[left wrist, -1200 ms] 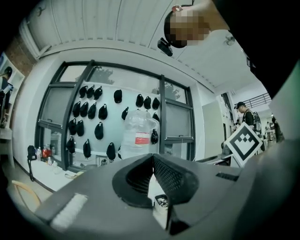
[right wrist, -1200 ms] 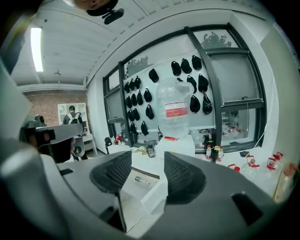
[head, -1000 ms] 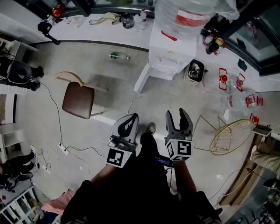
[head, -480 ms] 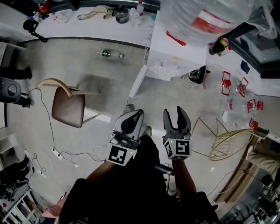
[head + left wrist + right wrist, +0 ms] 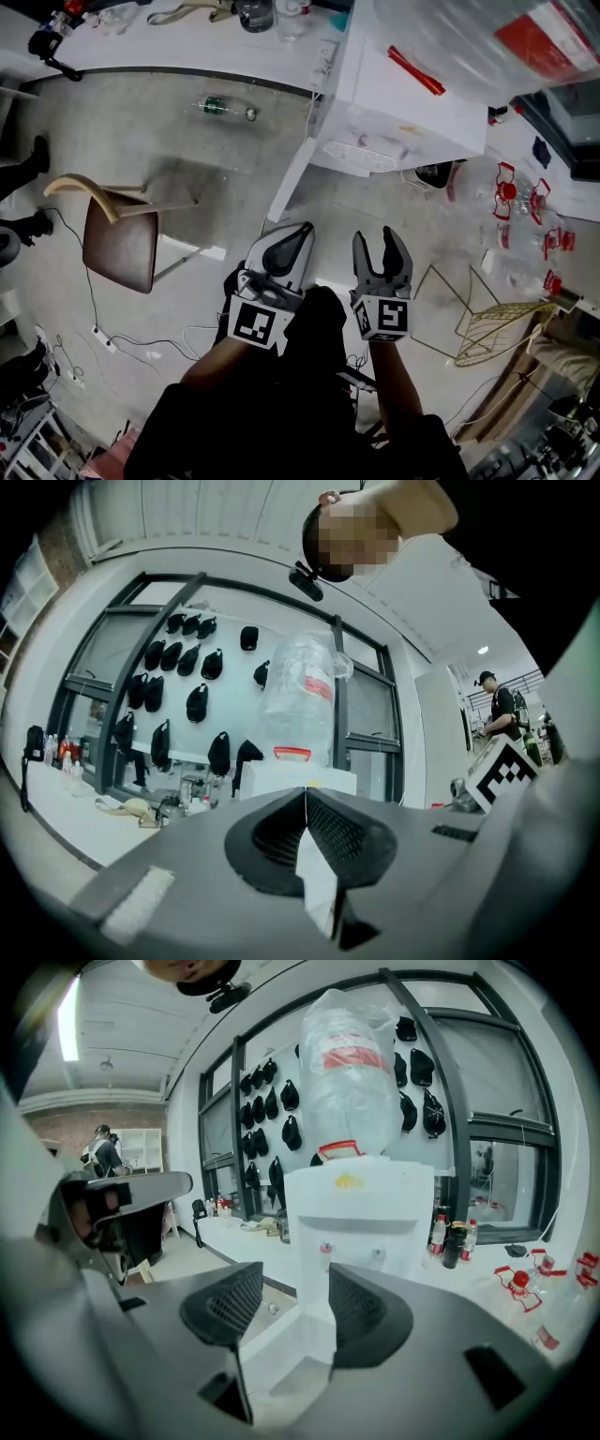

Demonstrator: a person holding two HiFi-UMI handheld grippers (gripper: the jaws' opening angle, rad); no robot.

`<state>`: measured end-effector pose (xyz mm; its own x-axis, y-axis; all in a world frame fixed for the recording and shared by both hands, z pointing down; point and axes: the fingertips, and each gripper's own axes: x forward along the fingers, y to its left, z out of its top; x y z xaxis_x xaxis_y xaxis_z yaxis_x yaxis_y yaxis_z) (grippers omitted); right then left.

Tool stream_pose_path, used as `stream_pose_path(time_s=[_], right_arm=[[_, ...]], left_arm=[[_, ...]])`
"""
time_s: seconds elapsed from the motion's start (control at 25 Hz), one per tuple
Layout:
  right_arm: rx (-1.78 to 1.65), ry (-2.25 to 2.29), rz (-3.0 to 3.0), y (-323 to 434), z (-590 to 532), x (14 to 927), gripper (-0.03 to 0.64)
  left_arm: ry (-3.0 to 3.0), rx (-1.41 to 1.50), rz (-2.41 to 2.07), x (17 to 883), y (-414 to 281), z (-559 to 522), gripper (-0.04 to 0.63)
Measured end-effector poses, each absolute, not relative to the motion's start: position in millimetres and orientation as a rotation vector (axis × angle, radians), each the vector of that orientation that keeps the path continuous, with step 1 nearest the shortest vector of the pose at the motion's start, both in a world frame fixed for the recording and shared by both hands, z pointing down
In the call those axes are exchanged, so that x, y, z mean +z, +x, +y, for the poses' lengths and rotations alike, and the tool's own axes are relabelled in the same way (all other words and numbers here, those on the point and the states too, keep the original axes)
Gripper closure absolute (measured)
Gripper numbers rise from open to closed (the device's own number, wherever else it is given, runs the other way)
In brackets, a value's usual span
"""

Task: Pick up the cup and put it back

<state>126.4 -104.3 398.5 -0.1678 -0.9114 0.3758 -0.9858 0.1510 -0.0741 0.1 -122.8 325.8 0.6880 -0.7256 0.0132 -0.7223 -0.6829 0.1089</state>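
I make out no cup in any view. A white water dispenser (image 5: 394, 103) with a big clear bottle (image 5: 345, 1063) on top stands ahead of both grippers. My left gripper (image 5: 289, 242) is held above the floor, its jaws closed together with nothing between them; in the left gripper view (image 5: 304, 797) the two pads meet in a line. My right gripper (image 5: 382, 246) is beside it, open and empty. Through its gap in the right gripper view (image 5: 295, 1309) I see the dispenser's front (image 5: 361, 1222) and taps, still some way off.
A brown chair (image 5: 117, 239) stands on the floor at left. A green bottle (image 5: 223, 108) lies near the white ledge (image 5: 169, 42) along the windows. A yellow wire basket (image 5: 497, 319) and several red-capped bottles (image 5: 525, 202) are at right. Cables (image 5: 94, 323) trail over the floor.
The head view has shifted toward the dispenser, which now looms larger. Both grippers came along side by side and sank lower. Their jaws look the same as before.
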Motion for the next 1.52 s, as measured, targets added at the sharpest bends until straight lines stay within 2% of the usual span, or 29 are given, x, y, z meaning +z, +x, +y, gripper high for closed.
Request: stream_pose_path(time_s=[0.44,0.76,1.52], right_arm=[[0.419,1.895,-2.164,160,-129,562,0.400],[0.303,1.962,-2.181,188,-140,658,0.398],[0.446,1.990,-2.078,220,-208,793,0.382]], left_arm=[[2.795,-0.128,-1.196,481,21,-159,0.588],[2.874,-0.195,-1.174,557,50,-175,0.588],[2.907,-0.164,-1.085,612,81,-189,0.588]])
